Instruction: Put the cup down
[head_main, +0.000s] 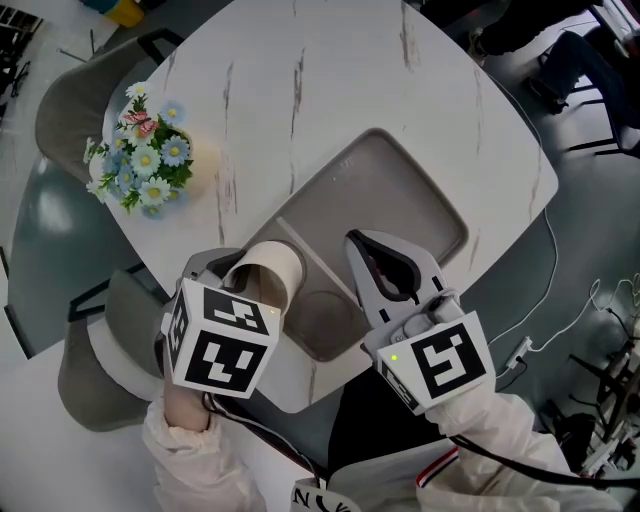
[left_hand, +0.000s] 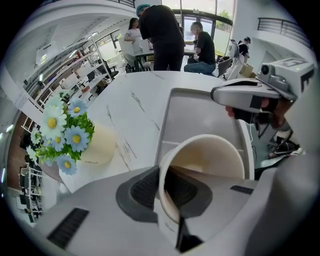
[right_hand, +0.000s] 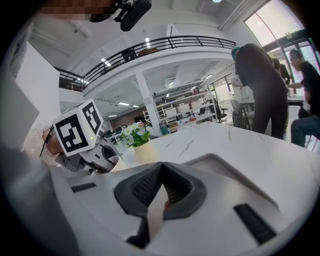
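Above a white marble-look round table (head_main: 300, 90) and grey plastic compartment tray (head_main: 400, 165), a beige paper cup (head_main: 268, 265) is not yet set down.
Tilted over the tray's near end, its wall is pinched by the left gripper (left_hand: 167, 187); the right gripper (head_main: 360, 245), pressed together on nothing, hovers beside.

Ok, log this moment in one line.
left gripper: shut on cup, tilted over tray corner | right gripper: shut, empty, over tray | cup: not yet down
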